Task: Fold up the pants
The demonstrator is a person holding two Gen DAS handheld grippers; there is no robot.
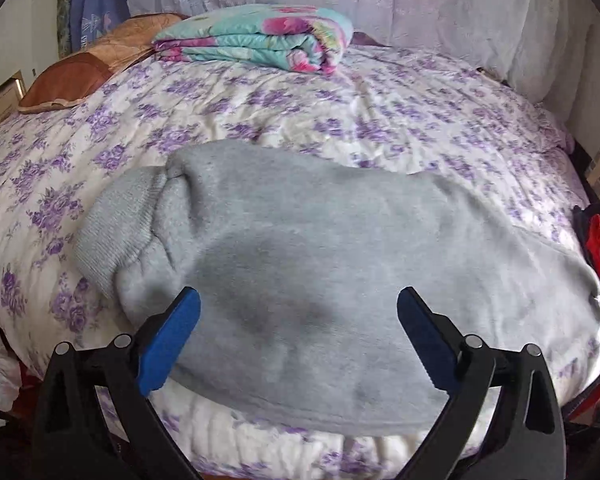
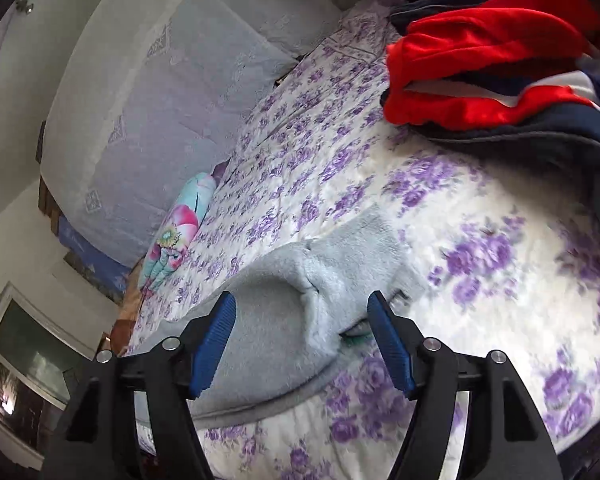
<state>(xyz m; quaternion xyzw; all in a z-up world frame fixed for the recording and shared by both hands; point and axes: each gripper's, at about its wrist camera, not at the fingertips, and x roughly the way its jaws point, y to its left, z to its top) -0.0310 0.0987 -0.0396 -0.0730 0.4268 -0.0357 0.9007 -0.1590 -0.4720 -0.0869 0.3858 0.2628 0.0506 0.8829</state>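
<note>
- Two grippers hang over gray pants (image 1: 300,248) lying folded on a bed (image 1: 340,120) with a purple-flowered cover, near its front edge.
- Left gripper (image 1: 298,300) hovers with jaws spread wide and nothing between them; the cloth lies directly ahead and below, its broad middle framed by the blue pads (image 1: 172,340).
- Right gripper (image 2: 302,308) also stands released, empty, its jaws straddling a bunched end of the pants (image 2: 296,300); whether the pads touch the fabric cannot be told.
- Long axis of the pants runs side to side across the left view, with a ribbed cuff (image 1: 116,224) at the left end and the wider end trailing right toward the bed's edge.
- Judging by position, the right gripper is nearer a graspable end, the left nearer the middle; a further fold would likely turn on carrying one end along that axis toward the other.
- Hard to read: how many layers the pants already form, and a small dark-green bit (image 2: 356,340) peeping under the cloth by the right jaw.
- Elsewhere: a folded quilt (image 1: 256,40) at the far side, a red-and-navy garment (image 2: 496,60) to the right.
</note>
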